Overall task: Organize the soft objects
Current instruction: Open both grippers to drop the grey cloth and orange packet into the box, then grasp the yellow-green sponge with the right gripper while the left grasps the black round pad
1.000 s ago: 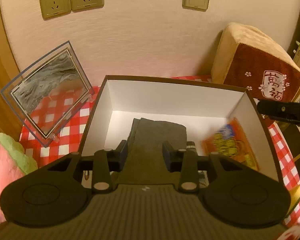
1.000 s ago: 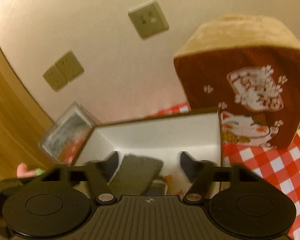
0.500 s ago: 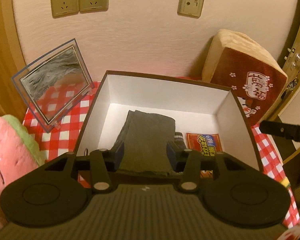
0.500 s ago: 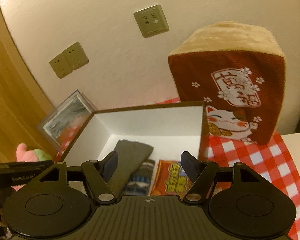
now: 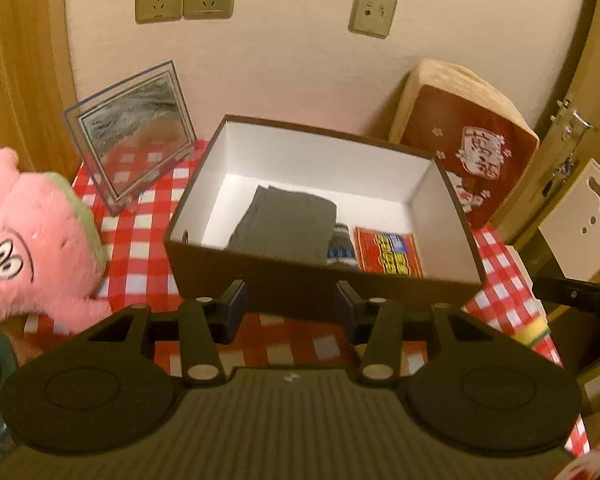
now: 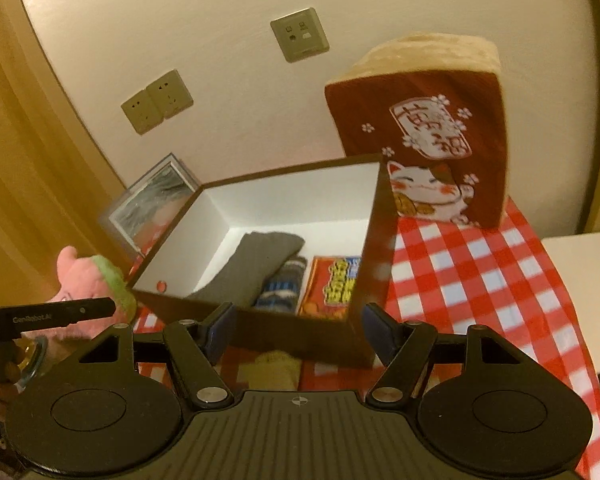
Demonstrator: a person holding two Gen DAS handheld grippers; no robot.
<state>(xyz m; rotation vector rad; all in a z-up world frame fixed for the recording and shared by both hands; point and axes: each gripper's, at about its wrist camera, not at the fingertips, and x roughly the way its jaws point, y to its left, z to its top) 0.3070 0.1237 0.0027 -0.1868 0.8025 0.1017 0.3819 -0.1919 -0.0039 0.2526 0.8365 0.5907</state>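
The left gripper (image 5: 290, 308) hangs in front of the near wall of the brown cardboard box with a white inside (image 5: 296, 284); its jaws stand partly apart with nothing between them and touch nothing. The right gripper (image 6: 300, 330) hangs before the same box's near right corner (image 6: 300, 334), jaws set wider, also empty and clear of the box.

From the left in the left wrist view: a pink watermelon-shaped plush toy (image 5: 32, 240) lies on the red-and-white checked tablecloth (image 5: 140, 240), well apart from the box. Behind it a clear acrylic picture frame (image 5: 134, 132) leans tilted near the wall. The box stands open in the middle of the table. Inside it, a folded dark grey cloth (image 5: 286, 220) lies flat on the floor, its long axis running from the near wall towards the far wall, the far end pointing at the back wall. Just beside its right edge lies a striped blue-and-grey sock (image 5: 342, 246), partly hidden by the near wall. Right of that lies a flat red-and-yellow printed packet (image 5: 388, 250), near the right wall. Outside, past the box's right side, a brown and tan block-shaped cushion with a lucky cat print (image 5: 468, 144) leans against the wall.
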